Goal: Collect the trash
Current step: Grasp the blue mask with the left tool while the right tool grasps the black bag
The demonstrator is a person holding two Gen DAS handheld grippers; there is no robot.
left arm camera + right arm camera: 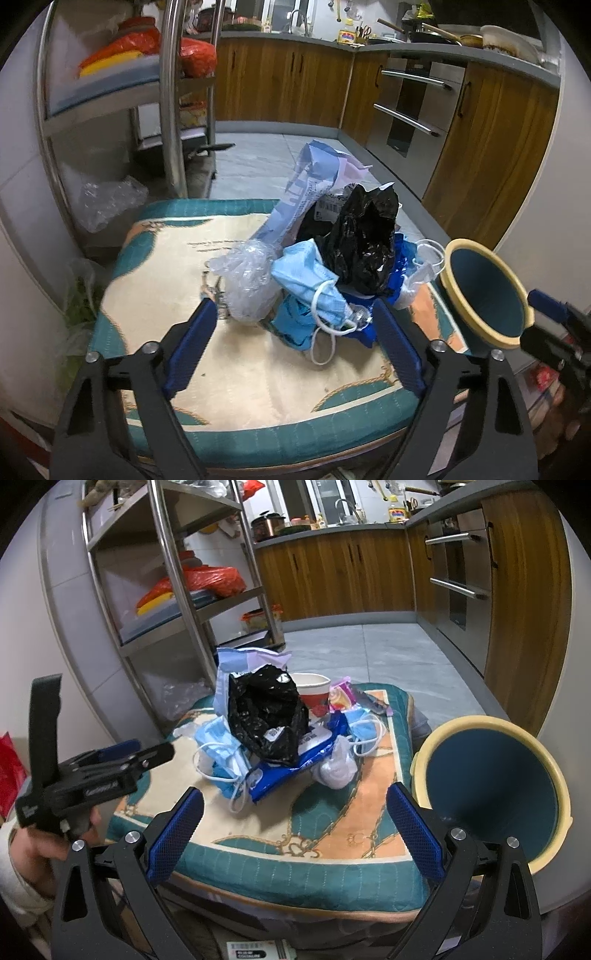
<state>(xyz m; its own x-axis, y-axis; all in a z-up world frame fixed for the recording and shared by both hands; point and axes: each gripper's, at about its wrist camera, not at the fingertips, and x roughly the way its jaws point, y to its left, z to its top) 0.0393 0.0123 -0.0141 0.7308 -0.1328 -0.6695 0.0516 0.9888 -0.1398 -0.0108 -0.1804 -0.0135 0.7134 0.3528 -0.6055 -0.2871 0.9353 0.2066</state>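
The left gripper (pixel 293 314) points down at a heap of trash on a padded cushion (pixel 236 369) with a teal border. Its blue fingers (pixel 192 347) stand wide apart, one on each side of the near edge of the heap, and neither pad presses on anything. Between the fingertips lie a crumpled clear plastic wrap (pixel 247 284) and a light blue face mask (pixel 310 284) with white ear loops; whether the right finger brushes the blue wrapper beside it cannot be told.

Behind the mask a black plastic bag (pixel 364 240) stands in the middle of the heap, and a pale blue paper bag (pixel 306 188) leans up behind it.

The right gripper (pixel 293 827) hangs over the near edge of the cushion, its fingers (pixel 415 834) wide apart and holding nothing. The heap is well ahead of them. In this view a dark blue wrapper (pixel 280 771) lies under the black bag, with a red and white paper cup (pixel 314 694) and a pink packet (pixel 341 696) at the back.

A blue bin (pixel 491 786) with a cream rim sits tilted just to the right of the cushion, its mouth toward the cameras.
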